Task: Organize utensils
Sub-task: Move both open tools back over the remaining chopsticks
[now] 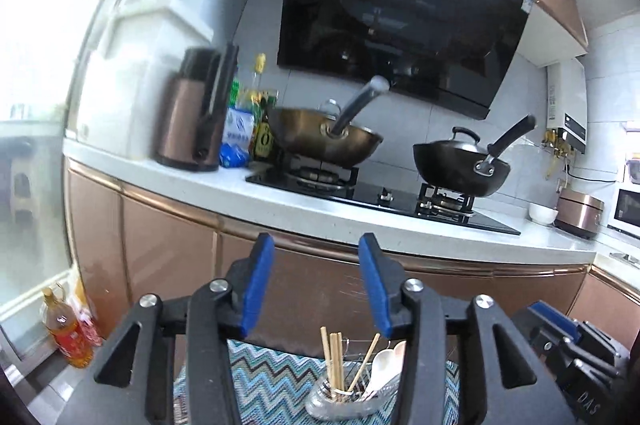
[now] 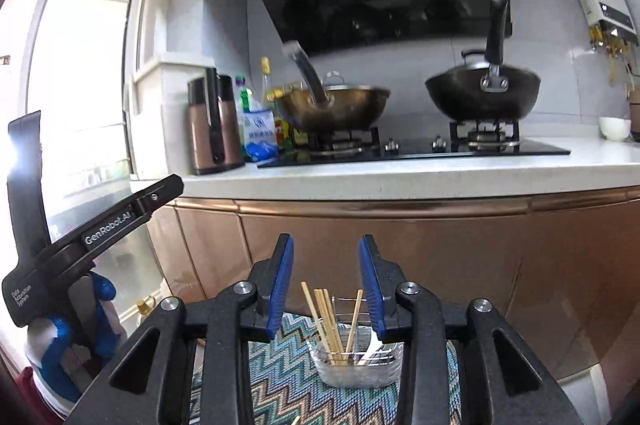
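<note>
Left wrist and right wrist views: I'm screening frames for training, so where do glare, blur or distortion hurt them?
Left wrist: window blown out, kettle smeared, counter edge bowed. Right wrist: window glaring, woks slightly smeared.

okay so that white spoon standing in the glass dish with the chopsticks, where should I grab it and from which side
Grip the white spoon at its bowl end, the part poking above the glass dish, coming down from above. It leans toward the right, clear of the chopsticks on the left, so close the right gripper across it from that side.
</note>
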{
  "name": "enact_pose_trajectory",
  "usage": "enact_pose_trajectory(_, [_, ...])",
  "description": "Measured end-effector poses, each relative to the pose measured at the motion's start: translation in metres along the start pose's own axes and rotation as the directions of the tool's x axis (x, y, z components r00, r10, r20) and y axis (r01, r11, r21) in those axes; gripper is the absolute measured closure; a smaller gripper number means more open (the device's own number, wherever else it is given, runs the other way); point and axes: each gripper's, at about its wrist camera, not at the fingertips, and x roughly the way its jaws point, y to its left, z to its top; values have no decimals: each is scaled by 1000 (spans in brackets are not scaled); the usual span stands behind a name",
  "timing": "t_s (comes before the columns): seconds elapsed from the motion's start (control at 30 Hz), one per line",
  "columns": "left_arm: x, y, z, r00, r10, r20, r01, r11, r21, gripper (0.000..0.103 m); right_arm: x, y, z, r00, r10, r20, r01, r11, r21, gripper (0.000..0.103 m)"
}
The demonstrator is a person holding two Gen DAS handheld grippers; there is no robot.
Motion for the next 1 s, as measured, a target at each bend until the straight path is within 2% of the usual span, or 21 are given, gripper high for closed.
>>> enact_pose_trajectory(0.1, [-33,5,5,1000,14,18,-14,1000,26,55,-23,7,-1,1000,-5,12,5,1000,-1,63])
enact_pose_trajectory(0.3, [-80,17,2,999,31,8,-32,998,50,53,-63,18,-11,1000,-13,26,13,1000,-4,57])
enact_pose_trajectory(0.53, [-110,28,-6,999,34,-6,-33,998,58,52,-97,19,-23,999,-26,45,25,1000,13,55])
enact_pose_trajectory(0.77, [-124,32,-26,998,21,-55,-16,996,90,52,-110,18,-43,999,-37,23,36,999,27,56])
enact_pose_trajectory(1.0, [-121,36,-46,991,52,-125,-36,991,125,52,-113,14,-57,998,-54,-9,55,998,39,56])
